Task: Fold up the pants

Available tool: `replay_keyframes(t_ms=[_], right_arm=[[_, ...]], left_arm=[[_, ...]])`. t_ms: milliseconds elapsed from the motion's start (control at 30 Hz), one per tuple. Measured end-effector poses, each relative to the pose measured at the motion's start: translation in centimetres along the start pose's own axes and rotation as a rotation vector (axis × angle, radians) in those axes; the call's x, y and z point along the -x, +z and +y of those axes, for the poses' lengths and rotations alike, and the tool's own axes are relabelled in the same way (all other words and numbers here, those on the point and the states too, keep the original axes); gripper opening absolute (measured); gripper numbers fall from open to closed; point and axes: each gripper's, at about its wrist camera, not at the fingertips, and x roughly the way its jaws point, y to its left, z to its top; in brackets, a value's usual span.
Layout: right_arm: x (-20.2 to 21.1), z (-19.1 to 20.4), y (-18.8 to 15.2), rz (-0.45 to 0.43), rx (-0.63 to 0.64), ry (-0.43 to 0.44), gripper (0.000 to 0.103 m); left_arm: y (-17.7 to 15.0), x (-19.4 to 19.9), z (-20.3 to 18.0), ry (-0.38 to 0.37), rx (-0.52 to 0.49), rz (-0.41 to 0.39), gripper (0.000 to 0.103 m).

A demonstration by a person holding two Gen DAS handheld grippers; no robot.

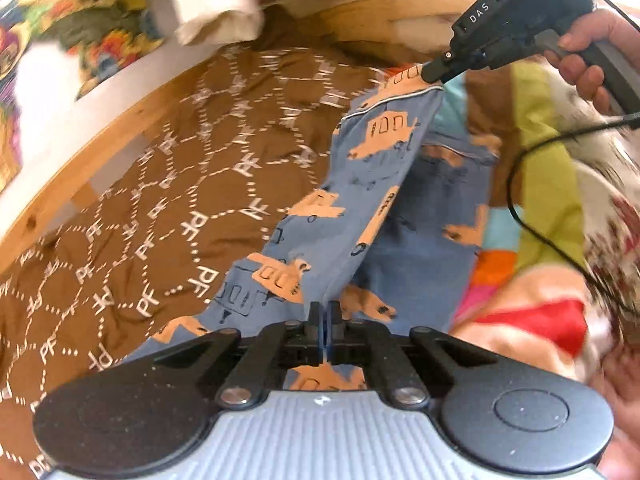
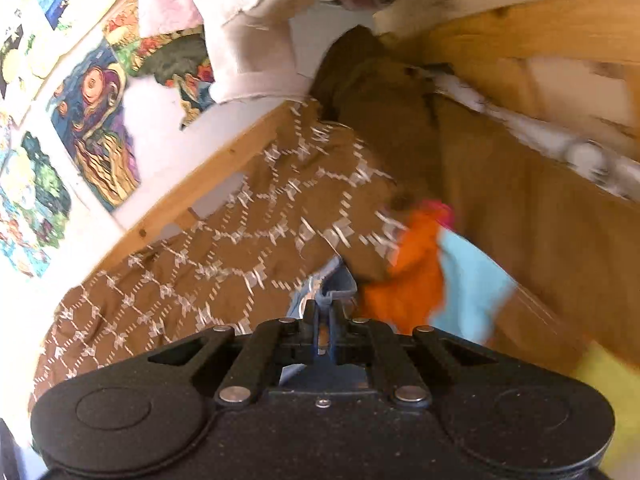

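- Left gripper (image 1: 325, 312): fingers pressed together on a fold of the pants (image 1: 360, 184), blue fabric pinched between the pads.
- Right gripper (image 1: 434, 69): seen in the left wrist view at the upper right, held by a bare hand (image 1: 584, 60); its tip is clamped on the orange-banded edge of the pants. In its own view (image 2: 323, 314), blue fabric sits between the clenched fingers.
- Pants: blue with orange printed shapes (vehicle-like figures), stretched in the air between the two grippers, hanging above the brown bedspread (image 1: 160, 184) and partly over a multicoloured cloth (image 1: 540, 160).
- Brown bedspread: white dotted pattern with "PF" lettering, lying within a wooden bed frame (image 1: 80, 176).
- Black cable (image 1: 516, 184): loops down below the right gripper's handle.
- Wall (image 2: 92, 128): carries colourful pictures (details blurred).
- Pale cloth (image 2: 256, 40): hangs at the top of the right wrist view.
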Motion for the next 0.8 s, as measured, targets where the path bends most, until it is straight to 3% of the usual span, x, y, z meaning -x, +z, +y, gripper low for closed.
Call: replay_keyframes(t_ms=[167, 367, 600, 667, 767, 800], right_arm=[[0.8, -1.9, -4.2, 0.052, -0.002, -0.128, 0.004], [1.6, -2.5, -5.4, 0.052, -0.037, -0.150, 0.004], [1.0, -2.9, -5.6, 0.072, -0.018, -0.185, 0.004], [0.8, -3.4, -5.8, 0.076, -0.031, -0.185, 0.007], [1.2, -3.2, -5.8, 0.059, 0.000, -0.202, 0.025], [1.3, -3.1, -5.8, 0.057, 0.018, -0.209, 0.025]], left_arm=[[-1.3, -1.4, -2.4, -0.020, -0.088, 0.017, 0.001], [-1.6, -1.1, -2.9, -0.027, -0.116, 0.010, 0.001], [-2.3, -1.7, -3.2, -0.082, -0.061, 0.029, 0.003], [-2.4, -1.6, -2.8, -0.107, -0.025, 0.043, 0.012], [-3.0, -0.3, -1.2, -0.131, 0.036, 0.032, 0.046], [-3.2, 0.2, -0.6, -0.127, 0.051, 0.027, 0.051]])
